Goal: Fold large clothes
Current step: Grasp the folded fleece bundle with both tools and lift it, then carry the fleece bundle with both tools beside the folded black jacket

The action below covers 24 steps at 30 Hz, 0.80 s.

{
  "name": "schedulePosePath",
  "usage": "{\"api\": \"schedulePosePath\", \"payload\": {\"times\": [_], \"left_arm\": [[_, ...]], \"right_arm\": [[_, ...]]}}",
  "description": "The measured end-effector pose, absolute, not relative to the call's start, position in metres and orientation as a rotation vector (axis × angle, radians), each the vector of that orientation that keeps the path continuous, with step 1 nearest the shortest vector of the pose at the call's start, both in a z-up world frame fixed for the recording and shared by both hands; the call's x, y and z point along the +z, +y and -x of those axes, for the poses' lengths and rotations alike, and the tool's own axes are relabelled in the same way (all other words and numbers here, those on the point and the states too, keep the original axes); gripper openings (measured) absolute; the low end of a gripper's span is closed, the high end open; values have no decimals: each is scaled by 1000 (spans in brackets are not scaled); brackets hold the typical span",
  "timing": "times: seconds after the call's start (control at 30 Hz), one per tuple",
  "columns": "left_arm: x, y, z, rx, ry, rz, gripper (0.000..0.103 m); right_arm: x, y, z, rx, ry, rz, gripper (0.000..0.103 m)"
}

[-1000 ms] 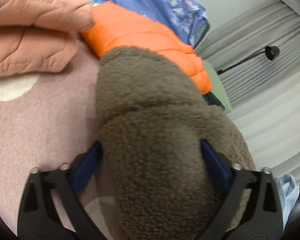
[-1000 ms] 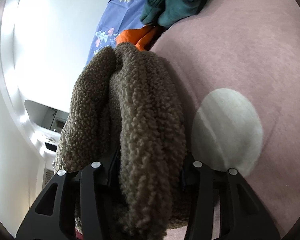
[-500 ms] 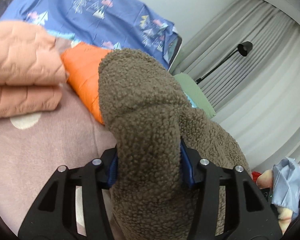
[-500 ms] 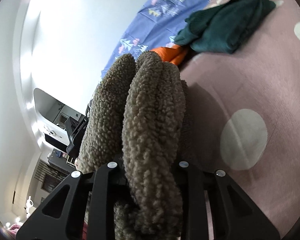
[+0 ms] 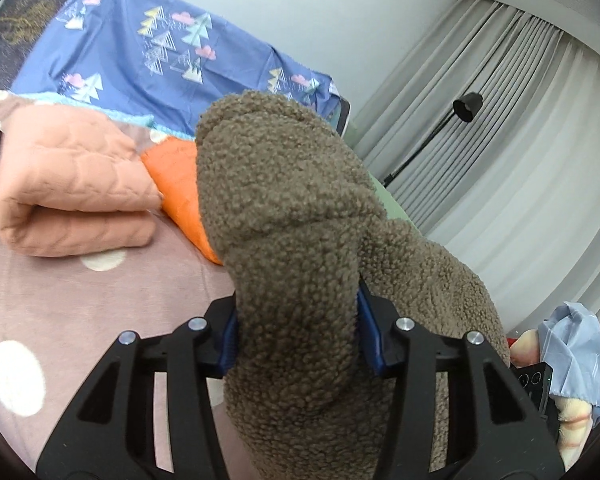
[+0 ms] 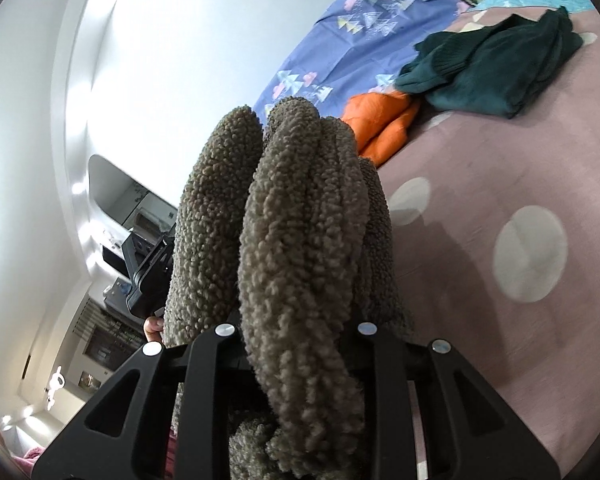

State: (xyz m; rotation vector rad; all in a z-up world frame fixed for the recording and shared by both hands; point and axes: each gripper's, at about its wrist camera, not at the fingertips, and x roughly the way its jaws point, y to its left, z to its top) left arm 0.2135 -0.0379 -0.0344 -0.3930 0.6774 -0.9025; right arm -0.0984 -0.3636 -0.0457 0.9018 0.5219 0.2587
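A thick brown fleece garment fills the middle of the left wrist view, bunched and lifted above the pink dotted bed cover. My left gripper is shut on a fold of it, blue pads pressing both sides. In the right wrist view the same fleece stands up in several folds. My right gripper is shut on it. The left gripper's black body shows behind the fleece, at left.
A folded peach quilted garment and an orange puffer jacket lie on the bed. A dark green sweater lies further off. A blue patterned sheet, curtains and a floor lamp stand behind.
My left gripper closed on the fleece. Both grippers have lifted it and tilted upward, so more wall, sheet and curtain show.
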Motion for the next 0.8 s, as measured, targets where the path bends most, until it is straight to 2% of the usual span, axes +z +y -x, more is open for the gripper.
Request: {"api": "schedulePosePath", "payload": {"times": [0.27,0.8], "left_arm": [[-8,54,-178,-786,586,420,49],[3,324,-124,-374,480,482,49]], "right_arm": [[-27,-299,65,406,592,-837,25],[-19,-92,-78,782,827,-731,25]]}}
